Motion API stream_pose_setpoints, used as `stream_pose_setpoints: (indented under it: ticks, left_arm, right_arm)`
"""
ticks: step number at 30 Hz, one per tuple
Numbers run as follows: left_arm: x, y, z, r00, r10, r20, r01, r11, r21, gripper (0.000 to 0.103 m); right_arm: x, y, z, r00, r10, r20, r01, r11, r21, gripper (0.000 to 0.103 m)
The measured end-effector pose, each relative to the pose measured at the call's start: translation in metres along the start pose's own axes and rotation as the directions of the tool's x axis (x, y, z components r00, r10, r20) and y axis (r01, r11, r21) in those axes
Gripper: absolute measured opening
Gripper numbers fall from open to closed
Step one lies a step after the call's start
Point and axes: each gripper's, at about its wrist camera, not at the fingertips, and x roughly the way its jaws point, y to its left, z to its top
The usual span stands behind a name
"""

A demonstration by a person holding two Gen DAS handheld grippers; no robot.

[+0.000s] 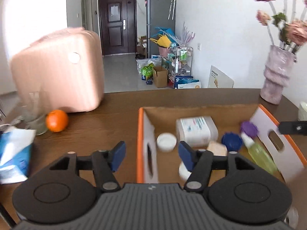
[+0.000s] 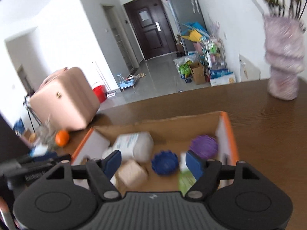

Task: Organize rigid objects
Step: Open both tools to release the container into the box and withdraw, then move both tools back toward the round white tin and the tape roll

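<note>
1. Hovering over the cardboard box [image 1: 145, 134], the left gripper [image 1: 151, 154] has its fingers [image 1: 118, 156] apart with nothing between them; they straddle the box's left wall.
2. Spread just as wide, the right gripper [image 2: 153, 162] hangs above the box's inside, its fingers [image 2: 193, 164] clamped on nothing.
3. Inside the box, seen from the left wrist: a white jar [image 1: 166, 141] at 9 o'clock, a white labelled container [image 1: 196, 131] at 12, a blue cap [image 1: 231, 141] and purple cap [image 1: 249, 128] toward 2, a green spray bottle [image 1: 259, 153] at 4.
4. On the brown desk [image 1: 115, 103], an orange [image 1: 57, 120] lies at 9 o'clock from the box.
</note>
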Motion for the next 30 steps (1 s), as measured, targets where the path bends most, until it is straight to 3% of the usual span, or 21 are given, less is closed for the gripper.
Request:
stream_pose_setpoints:
  ticks: [2, 4, 7, 12, 15, 22, 26, 30]
  left_arm:
    - [-0.03, -0.003, -0.015, 1.0, 0.005, 0.027, -0.007, 0.999, 0.039, 0.08]
    - [-0.061, -0.009, -0.031, 0.998, 0.022, 0.061, -0.028, 0.995, 0.092, 0.083]
    - [-0.101, -0.021, -0.059, 0.994, 0.038, 0.103, -0.053, 0.989, 0.142, 0.088]
    - [-0.157, -0.031, -0.114, 0.987, 0.047, 0.153, -0.069, 0.988, 0.137, 0.094]
    - [-0.175, -0.035, -0.142, 0.984, 0.083, 0.16, -0.105, 0.985, 0.135, 0.095]
    - [-0.201, -0.039, -0.182, 0.977, 0.137, 0.166, -0.145, 0.989, 0.039, 0.095]
    - [-0.193, -0.049, -0.189, 0.981, 0.135, 0.14, -0.143, 0.989, 0.044, 0.095]
    - [-0.168, -0.066, -0.174, 0.985, 0.137, 0.104, -0.147, 0.984, 0.103, 0.095]
  right_arm:
    - [-0.036, 0.003, -0.017, 0.998, -0.053, 0.026, 0.054, 0.996, -0.07, 0.081]
    - [-0.069, 0.009, -0.036, 0.994, -0.087, 0.072, 0.096, 0.985, -0.141, 0.085]
    - [-0.116, 0.013, -0.069, 0.988, -0.082, 0.135, 0.111, 0.968, -0.224, 0.09]
    - [-0.163, 0.011, -0.126, 0.98, -0.057, 0.191, 0.11, 0.954, -0.278, 0.09]
    - [-0.174, 0.008, -0.153, 0.984, -0.009, 0.18, 0.064, 0.952, -0.301, 0.09]
    - [-0.168, 0.003, -0.182, 0.987, 0.013, 0.157, 0.035, 0.952, -0.302, 0.09]
    - [-0.167, -0.006, -0.199, 0.99, 0.064, 0.129, -0.02, 0.949, -0.314, 0.09]
    - [-0.159, -0.022, -0.199, 0.989, 0.103, 0.103, -0.069, 0.954, -0.291, 0.09]
